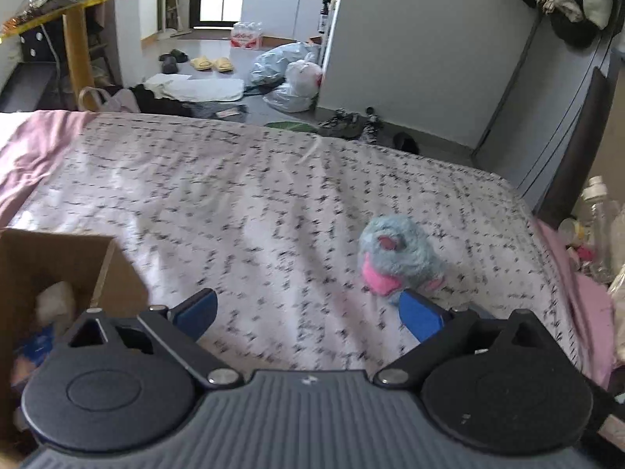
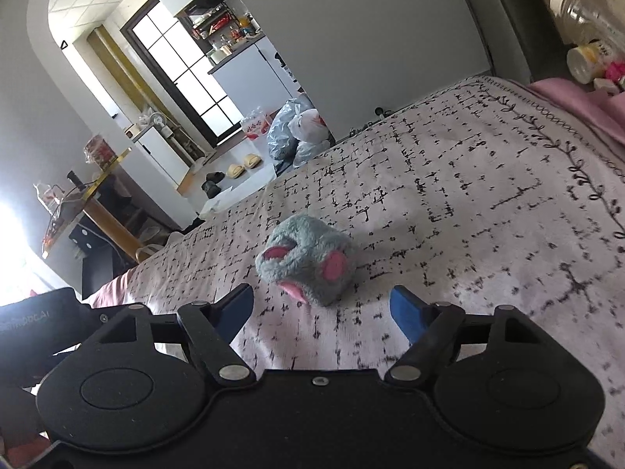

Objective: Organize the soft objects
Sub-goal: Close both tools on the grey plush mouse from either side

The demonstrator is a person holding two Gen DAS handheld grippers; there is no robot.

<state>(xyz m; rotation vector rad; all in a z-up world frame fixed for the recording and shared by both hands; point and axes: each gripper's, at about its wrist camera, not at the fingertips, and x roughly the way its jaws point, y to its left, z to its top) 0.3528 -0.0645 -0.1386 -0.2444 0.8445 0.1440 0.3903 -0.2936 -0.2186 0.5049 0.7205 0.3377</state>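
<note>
A grey-walled room with a tiled floor (image 1: 218,51) runs back to a dark-framed glazed door (image 2: 183,78) and white cabinets (image 1: 281,0), far ahead of both grippers; on that floor, well beyond the fingers, lie tied grey and white plastic bags (image 1: 289,74), a pair of yellow slippers (image 1: 213,63) and a pair of dark ones (image 1: 172,58). Nearer, filling the ground under both grippers, is a bed spread with a pale pink cover printed with small black dashes (image 1: 242,203), with a plain pink sheet (image 1: 35,152) showing at its edges. To the far left of the left gripper (image 1: 308,312) an open brown cardboard box (image 1: 97,265) stands on the bed with soft pale things inside, though what they are is too blurred to tell. The left gripper has its blue-padded fingers (image 1: 199,308) spread wide with nothing between them. The task's thing, a small fluffy grey-blue plush toy with pink ears and a pink muzzle (image 1: 398,262), lies on the cover just ahead of and touching or nearly touching the left gripper's right finger, outside the gap. In the right wrist view the same plush toy (image 2: 308,258) lies just ahead of the right gripper (image 2: 320,305), in line with the gap between its blue fingers (image 2: 406,308) and slightly left of centre; those jaws stand apart and clear of the toy, pressing on nothing. Off to the right gripper's upper right, past the bed, stand clear plastic bottles (image 2: 578,4) and a small white jar (image 2: 586,60)
</note>
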